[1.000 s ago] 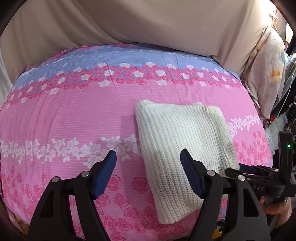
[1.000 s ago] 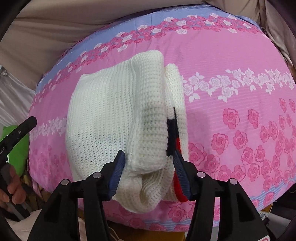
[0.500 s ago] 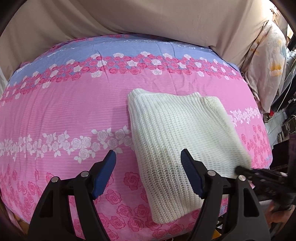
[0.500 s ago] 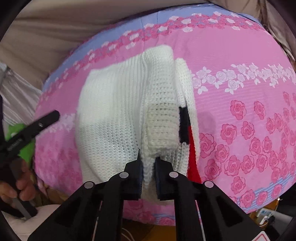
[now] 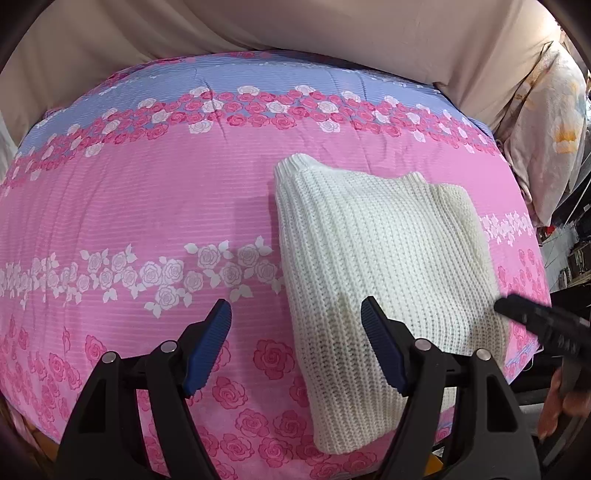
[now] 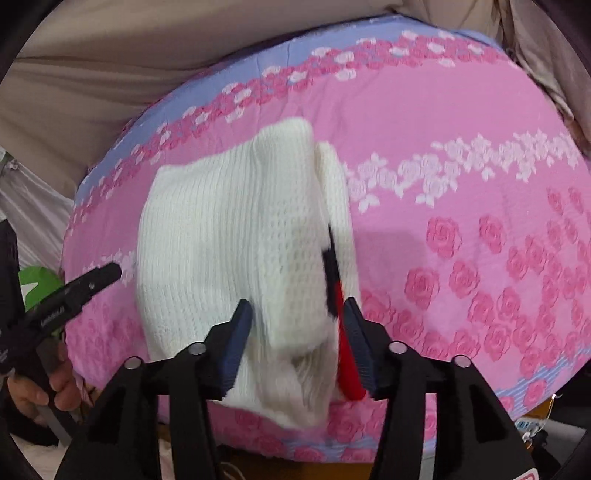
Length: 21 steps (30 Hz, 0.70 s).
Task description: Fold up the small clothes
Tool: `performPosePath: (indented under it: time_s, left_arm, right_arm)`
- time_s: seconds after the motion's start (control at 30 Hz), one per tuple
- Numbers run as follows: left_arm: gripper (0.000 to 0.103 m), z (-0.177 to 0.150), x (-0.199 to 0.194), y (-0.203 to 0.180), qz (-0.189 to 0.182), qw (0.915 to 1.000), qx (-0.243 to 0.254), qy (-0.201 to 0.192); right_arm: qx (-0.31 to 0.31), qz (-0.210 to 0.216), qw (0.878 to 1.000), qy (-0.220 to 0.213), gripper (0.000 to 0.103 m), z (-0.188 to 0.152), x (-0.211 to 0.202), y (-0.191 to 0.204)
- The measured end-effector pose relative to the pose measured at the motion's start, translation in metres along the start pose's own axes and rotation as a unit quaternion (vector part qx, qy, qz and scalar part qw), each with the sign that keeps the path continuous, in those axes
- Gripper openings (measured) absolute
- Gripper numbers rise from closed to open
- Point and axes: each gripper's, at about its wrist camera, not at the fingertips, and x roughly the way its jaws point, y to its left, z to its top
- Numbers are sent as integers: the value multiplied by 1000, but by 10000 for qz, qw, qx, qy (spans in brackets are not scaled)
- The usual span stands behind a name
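A folded white knit sweater (image 5: 376,258) lies on the pink rose-print bed cover (image 5: 147,206), near its front right edge. My left gripper (image 5: 295,347) is open and empty, its right finger over the sweater's left part. In the right wrist view the sweater (image 6: 229,236) shows a folded sleeve and a dark blue and red trim (image 6: 338,295) at its near edge. My right gripper (image 6: 295,339) is open, its jaws on either side of that near edge without gripping it. The view is blurred.
A beige sheet (image 5: 295,26) hangs behind the bed. A floral pillow (image 5: 546,122) stands at the right. The other gripper shows at the edge of each view: the right one (image 5: 535,321), the left one (image 6: 74,291). A green object (image 6: 37,284) lies left of the bed.
My right gripper was open around the sweater's near edge, shut on it half a second ago, and has opened again. My left gripper moved slightly left; the sweater looks flatter.
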Motion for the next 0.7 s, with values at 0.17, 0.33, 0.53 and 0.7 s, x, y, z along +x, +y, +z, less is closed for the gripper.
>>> performPosePath:
  time_s: [0.17,0.33,0.53,0.7]
  left_arm:
    - [70,3,6,-9,43,9999,154,-13]
    - [73,6,-4,-13,-5,9997,163,-193]
    - [74,6,11,-11,-107,9999,1,15]
    - [81,5,23,-10,-528,9980,-314,177]
  right_arm:
    - [77,174,9995,234,56,38,47,0]
    - [-155,441,9987,-190,20,46,19,21]
    - [-70,-134,9996,255,26,32,50,-15]
    - [406,317,9987,-51,46,26,33,-28]
